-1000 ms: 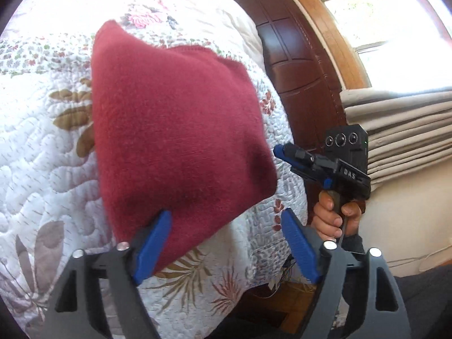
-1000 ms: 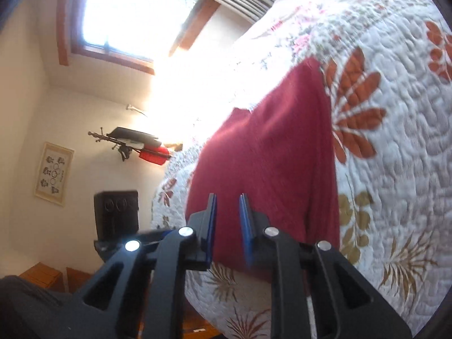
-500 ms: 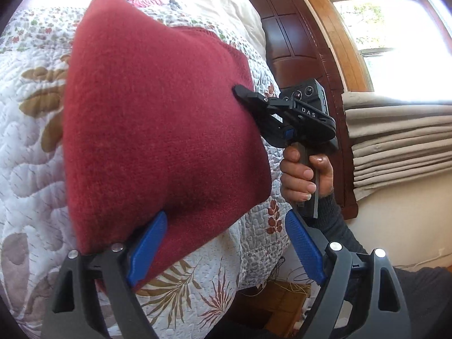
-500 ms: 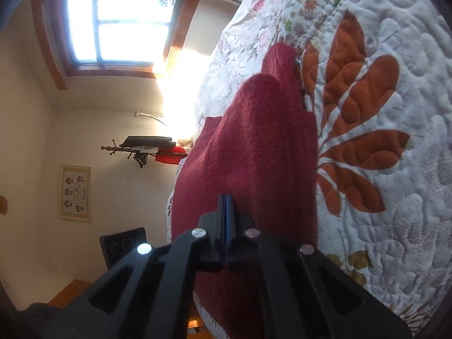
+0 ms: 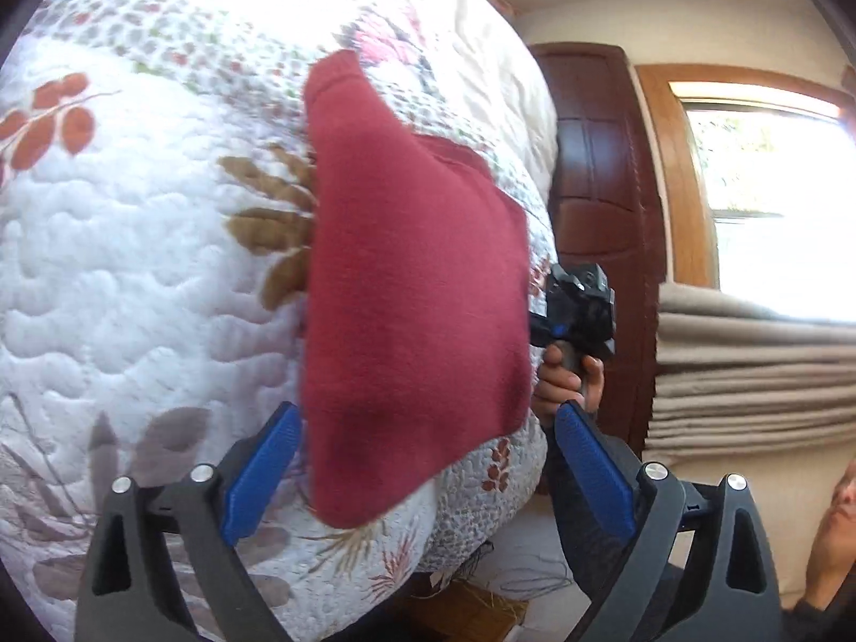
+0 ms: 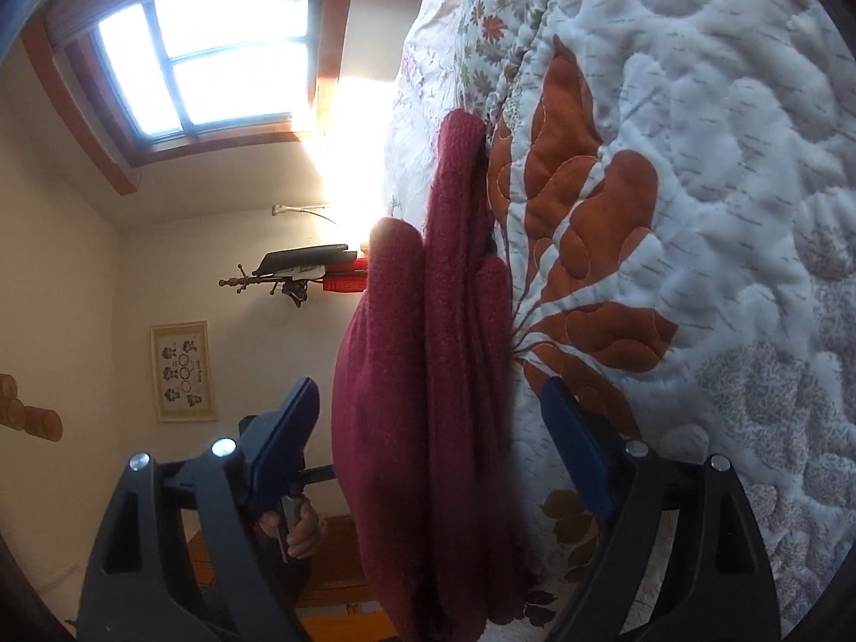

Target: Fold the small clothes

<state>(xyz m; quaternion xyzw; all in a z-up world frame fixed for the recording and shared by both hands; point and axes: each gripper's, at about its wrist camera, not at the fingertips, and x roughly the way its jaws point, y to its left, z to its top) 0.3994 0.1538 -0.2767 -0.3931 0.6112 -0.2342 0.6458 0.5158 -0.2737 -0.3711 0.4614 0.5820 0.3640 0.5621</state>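
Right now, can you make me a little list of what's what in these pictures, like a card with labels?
place: a bed covered with a white quilt with leaf patterns
clothing: a dark red knitted garment, folded into layers, lying on the quilt near the bed's edge
left gripper: open, blue pads either side of the garment's near corner, not pinching it
right gripper: open, jaws wide around the garment's layered edge
person: a hand holds the right gripper's handle
background: wooden headboard, bright window, framed picture
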